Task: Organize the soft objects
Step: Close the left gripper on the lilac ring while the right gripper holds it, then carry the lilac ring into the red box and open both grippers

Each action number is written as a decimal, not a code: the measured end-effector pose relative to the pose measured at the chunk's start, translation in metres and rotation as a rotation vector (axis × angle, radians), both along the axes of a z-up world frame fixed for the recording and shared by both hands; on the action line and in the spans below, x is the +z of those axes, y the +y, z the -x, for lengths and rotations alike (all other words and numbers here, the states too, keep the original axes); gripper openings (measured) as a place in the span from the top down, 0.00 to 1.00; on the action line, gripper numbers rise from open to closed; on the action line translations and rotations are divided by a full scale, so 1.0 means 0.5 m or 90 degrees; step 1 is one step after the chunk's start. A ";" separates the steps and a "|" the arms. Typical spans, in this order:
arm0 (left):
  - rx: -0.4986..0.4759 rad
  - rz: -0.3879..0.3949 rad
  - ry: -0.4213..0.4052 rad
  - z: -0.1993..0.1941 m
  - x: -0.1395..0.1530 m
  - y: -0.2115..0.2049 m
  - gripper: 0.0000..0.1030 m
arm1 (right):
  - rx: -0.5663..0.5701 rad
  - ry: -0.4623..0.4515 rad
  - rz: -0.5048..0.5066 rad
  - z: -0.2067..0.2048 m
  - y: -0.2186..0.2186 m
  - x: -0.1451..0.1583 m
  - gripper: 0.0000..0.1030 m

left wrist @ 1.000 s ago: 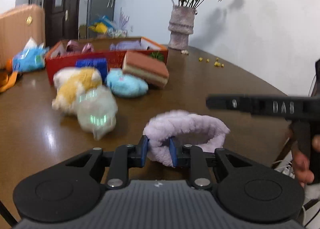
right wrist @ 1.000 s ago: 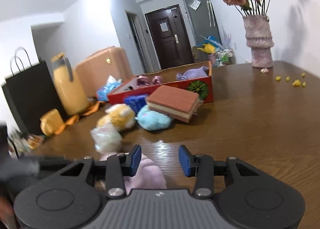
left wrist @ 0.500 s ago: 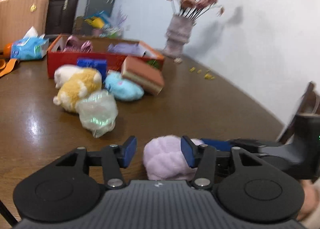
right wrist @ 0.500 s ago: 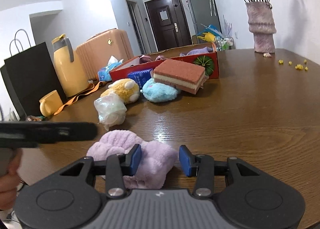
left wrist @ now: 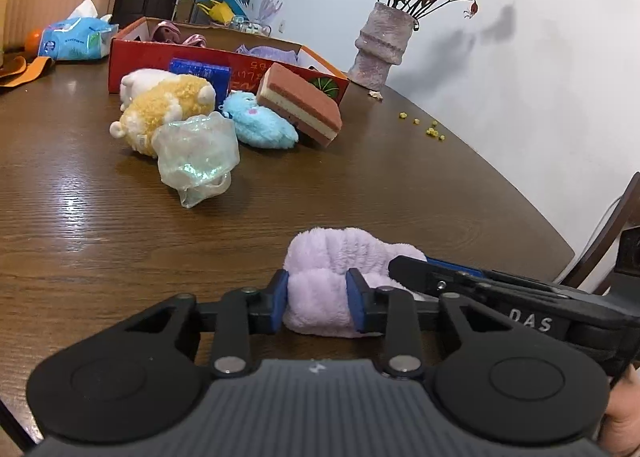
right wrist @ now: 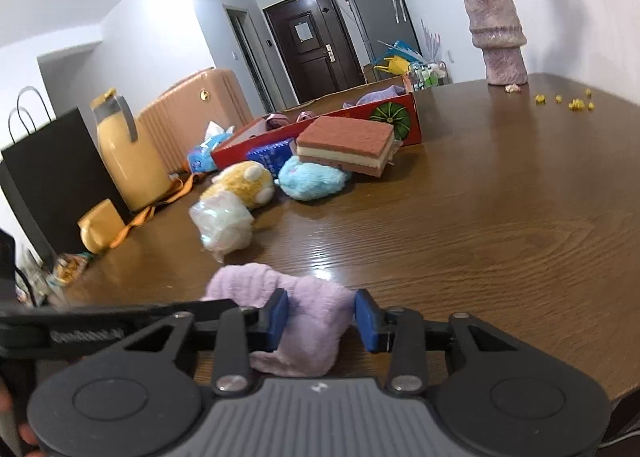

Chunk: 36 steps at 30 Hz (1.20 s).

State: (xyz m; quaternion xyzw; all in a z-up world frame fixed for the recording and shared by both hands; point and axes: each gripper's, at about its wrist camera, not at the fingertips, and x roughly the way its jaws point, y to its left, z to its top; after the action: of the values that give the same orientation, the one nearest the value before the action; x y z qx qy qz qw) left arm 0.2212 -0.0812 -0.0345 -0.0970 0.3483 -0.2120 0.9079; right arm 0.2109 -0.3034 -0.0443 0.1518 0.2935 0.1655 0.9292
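A lilac plush headband (left wrist: 336, 281) lies bunched on the brown table's near edge. My left gripper (left wrist: 319, 301) is shut on one end of it. My right gripper (right wrist: 322, 317) closes around the other end (right wrist: 316, 313), its blue pads touching the plush; it also shows in the left wrist view (left wrist: 480, 289). Further back lie a yellow-and-white plush (left wrist: 168, 109), a clear crinkly bundle (left wrist: 196, 155), a blue plush (left wrist: 260, 125) and a layered sponge (left wrist: 300, 101), in front of a red box (left wrist: 132, 57).
A vase of dried roses (left wrist: 384, 45) stands at the back right with yellow crumbs (left wrist: 430, 129) near it. A tissue pack (left wrist: 76, 41) lies at the back left. A yellow jug (right wrist: 128, 157), black bag (right wrist: 52, 177) and suitcase (right wrist: 192, 109) stand beyond the table's left side.
The left gripper let go of the headband, opened wide, then shut on it again. The right gripper came down over the other end and narrowed onto it.
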 end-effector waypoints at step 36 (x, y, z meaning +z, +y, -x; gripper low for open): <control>0.096 0.028 0.082 -0.913 0.131 0.082 0.79 | 0.050 0.115 0.107 -1.022 0.145 0.184 0.86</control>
State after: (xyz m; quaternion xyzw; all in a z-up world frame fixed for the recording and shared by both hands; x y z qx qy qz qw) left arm 0.6778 -0.0402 0.0311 -0.1563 0.3928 -0.1439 0.8947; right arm 0.7221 -0.2308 0.0475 0.0762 0.3948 0.1622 0.9011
